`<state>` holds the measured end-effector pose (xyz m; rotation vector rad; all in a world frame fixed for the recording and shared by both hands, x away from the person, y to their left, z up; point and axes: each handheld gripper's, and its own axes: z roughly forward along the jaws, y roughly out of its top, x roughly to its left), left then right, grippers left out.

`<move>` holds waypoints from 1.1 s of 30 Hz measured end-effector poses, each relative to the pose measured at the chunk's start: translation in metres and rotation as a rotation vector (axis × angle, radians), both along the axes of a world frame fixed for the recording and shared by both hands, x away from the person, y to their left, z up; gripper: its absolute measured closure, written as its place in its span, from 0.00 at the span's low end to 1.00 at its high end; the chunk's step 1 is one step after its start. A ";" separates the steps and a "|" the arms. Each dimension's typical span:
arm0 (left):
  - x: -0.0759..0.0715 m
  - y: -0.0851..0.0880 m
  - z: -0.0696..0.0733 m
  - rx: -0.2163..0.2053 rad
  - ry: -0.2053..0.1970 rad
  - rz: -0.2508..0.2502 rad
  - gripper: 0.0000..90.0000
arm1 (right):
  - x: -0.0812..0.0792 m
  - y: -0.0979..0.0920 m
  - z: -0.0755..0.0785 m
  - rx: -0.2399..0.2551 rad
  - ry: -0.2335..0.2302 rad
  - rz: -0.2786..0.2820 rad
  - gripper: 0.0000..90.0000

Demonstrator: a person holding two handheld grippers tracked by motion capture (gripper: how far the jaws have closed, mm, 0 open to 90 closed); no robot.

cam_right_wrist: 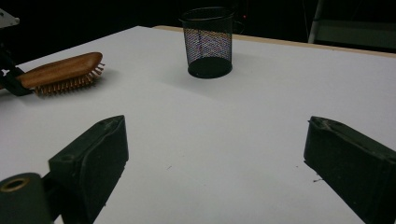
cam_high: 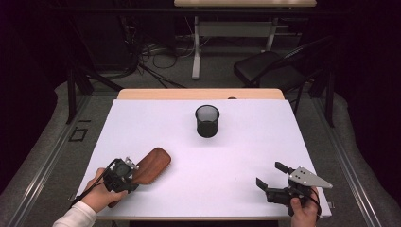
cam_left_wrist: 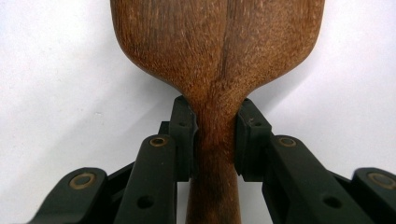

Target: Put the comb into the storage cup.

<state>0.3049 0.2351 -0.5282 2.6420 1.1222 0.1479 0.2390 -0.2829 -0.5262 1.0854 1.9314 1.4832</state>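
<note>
Wooden hairbrush (cam_high: pixel 150 167) lies at the table's near-left, long axis running toward two o'clock — left gripper (cam_left_wrist: pixel 215 135) pinches its neck; right gripper (cam_high: pixel 272 179), jaws spread, idles well apart at the brush's three o'clock.

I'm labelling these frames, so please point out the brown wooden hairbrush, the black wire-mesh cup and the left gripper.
Brown wooden hairbrush (cam_high: pixel 152 165): high view, on its smooth back.
Black wire-mesh cup (cam_high: pixel 207 124): high view, on its side wall.
Left gripper (cam_left_wrist: pixel 215 135): left gripper view, midway between the pads clamping the handle neck.
</note>
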 end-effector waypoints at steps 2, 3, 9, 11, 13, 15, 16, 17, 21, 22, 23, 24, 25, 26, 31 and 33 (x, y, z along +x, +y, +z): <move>-0.001 0.001 -0.001 -0.013 -0.010 -0.001 0.80 | 0.000 0.000 0.000 0.000 0.000 -0.001 0.07; -0.001 0.002 -0.001 -0.020 -0.016 -0.003 0.80 | 0.000 0.000 0.000 0.000 0.001 -0.001 0.07; -0.004 0.006 -0.002 -0.047 -0.038 -0.005 0.80 | 0.000 0.000 0.000 -0.005 0.000 0.001 0.07; -0.005 0.007 -0.003 -0.060 -0.046 -0.001 0.80 | 0.000 0.000 0.000 -0.006 -0.001 0.002 0.07; -0.006 0.008 -0.004 -0.072 -0.052 0.000 0.80 | 0.001 0.000 0.000 -0.004 -0.004 0.002 0.07; -0.007 0.009 -0.004 -0.086 -0.058 0.006 0.80 | 0.001 -0.001 0.000 -0.007 -0.004 0.002 0.07; -0.008 0.010 -0.005 -0.096 -0.064 0.010 0.80 | 0.001 0.000 0.000 -0.005 -0.005 0.003 0.07; -0.008 0.010 -0.005 -0.099 -0.066 0.008 0.80 | 0.001 0.000 0.000 -0.006 -0.006 0.004 0.07; -0.010 0.011 -0.006 -0.114 -0.086 0.010 0.80 | 0.000 0.000 0.000 -0.012 -0.002 0.007 0.07; -0.010 0.011 -0.007 -0.120 -0.091 0.013 0.80 | 0.000 0.000 0.000 -0.010 -0.001 0.006 0.07; -0.011 0.012 -0.007 -0.123 -0.097 0.013 0.80 | 0.000 0.000 0.000 -0.012 -0.001 0.007 0.07; -0.011 0.012 -0.007 -0.126 -0.097 0.014 0.80 | 0.000 -0.001 0.000 -0.012 -0.001 0.006 0.07; -0.011 0.012 -0.007 -0.130 -0.099 0.013 0.80 | 0.001 0.000 0.000 -0.007 -0.004 0.006 0.07; -0.011 0.012 -0.008 -0.136 -0.104 0.017 0.80 | 0.001 0.000 0.000 -0.008 -0.003 0.006 0.07; -0.012 0.013 -0.008 -0.151 -0.117 0.023 0.80 | 0.001 0.000 0.000 -0.010 -0.002 0.008 0.07; -0.012 0.013 -0.007 -0.159 -0.122 0.029 0.80 | 0.000 -0.001 0.000 -0.011 0.000 0.007 0.07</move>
